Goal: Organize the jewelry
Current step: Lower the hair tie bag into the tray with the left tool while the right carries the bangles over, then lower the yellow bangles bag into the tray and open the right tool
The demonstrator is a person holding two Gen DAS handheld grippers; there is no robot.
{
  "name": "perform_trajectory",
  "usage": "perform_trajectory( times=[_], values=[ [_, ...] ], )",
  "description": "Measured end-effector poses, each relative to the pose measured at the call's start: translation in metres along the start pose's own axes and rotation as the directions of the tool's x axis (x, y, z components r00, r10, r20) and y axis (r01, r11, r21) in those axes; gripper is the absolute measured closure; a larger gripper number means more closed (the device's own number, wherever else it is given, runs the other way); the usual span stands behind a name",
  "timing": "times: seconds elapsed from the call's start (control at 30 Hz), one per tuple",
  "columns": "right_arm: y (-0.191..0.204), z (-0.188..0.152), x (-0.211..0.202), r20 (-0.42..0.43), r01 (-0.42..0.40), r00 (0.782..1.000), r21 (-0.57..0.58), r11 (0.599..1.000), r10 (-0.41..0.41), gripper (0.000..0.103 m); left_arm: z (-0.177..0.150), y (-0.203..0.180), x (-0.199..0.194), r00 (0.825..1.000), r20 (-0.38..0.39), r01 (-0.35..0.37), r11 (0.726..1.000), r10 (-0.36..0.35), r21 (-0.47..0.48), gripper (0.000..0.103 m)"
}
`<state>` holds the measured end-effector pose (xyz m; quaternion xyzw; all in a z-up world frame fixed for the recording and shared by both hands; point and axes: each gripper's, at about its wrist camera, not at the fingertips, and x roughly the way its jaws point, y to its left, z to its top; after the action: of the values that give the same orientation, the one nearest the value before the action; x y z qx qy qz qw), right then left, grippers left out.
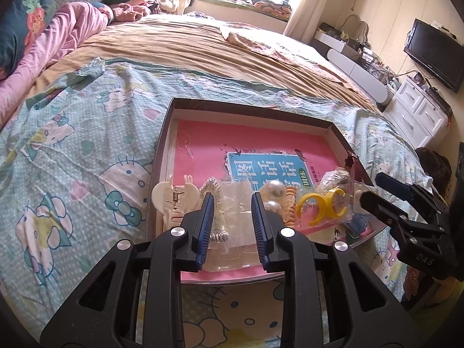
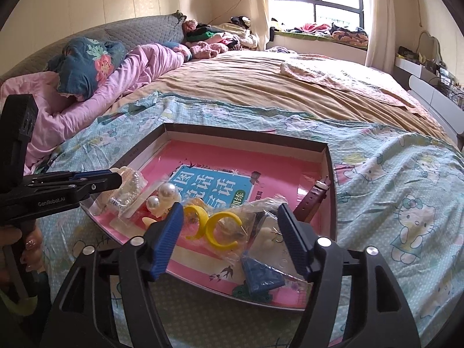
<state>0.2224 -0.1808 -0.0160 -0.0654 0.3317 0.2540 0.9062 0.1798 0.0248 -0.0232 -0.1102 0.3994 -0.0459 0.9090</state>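
A shallow cardboard box (image 2: 329, 174) lies on a cartoon-cat bedsheet (image 2: 406, 203), its floor covered by a pink book (image 2: 220, 159) with a blue title panel. The jewelry is gathered along the box's near edge: a cream hair claw (image 1: 171, 200) at the left, then a coiled clear hair tie (image 2: 127, 191), a clear plastic bag (image 1: 235, 226), pearl ornaments (image 2: 162, 195), two yellow C-shaped earrings (image 2: 214, 226) inside a clear bag, a blue triangular piece (image 2: 261, 275), and a maroon watch strap (image 2: 314, 200) near the right wall. The left gripper (image 1: 233, 203) hangs over the clear bag with its jaws narrow; whether the pads pinch the film cannot be told. The right gripper (image 2: 232, 217) stands wide, straddling the yellow earrings without pressing them. A hand (image 2: 32, 249) shows at the left gripper's handle in the right wrist view.
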Motion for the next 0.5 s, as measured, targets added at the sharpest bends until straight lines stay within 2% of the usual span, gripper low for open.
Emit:
perform_trajectory(
  times=[0.23,0.43,0.5],
  values=[
    [-0.005,-0.002,-0.028,0.044,0.012,0.999,0.031,0.999,-0.013,0.022,0.001,-0.004,-0.019,1.000,0.029,0.005,1.000,-0.005,-0.003,0.074],
    [-0.006,-0.010,-0.059,0.078,0.031,0.996,0.031,0.999,-0.034,0.012,-0.006,-0.011,-0.044,0.998,0.057,0.004,1.000,-0.004,0.005,0.059],
    [-0.006,-0.013,-0.068,0.085,0.038,0.996,0.032,0.999,-0.040,0.010,-0.009,-0.013,-0.052,0.998,0.066,0.001,1.000,-0.001,0.007,0.046]
  ],
)
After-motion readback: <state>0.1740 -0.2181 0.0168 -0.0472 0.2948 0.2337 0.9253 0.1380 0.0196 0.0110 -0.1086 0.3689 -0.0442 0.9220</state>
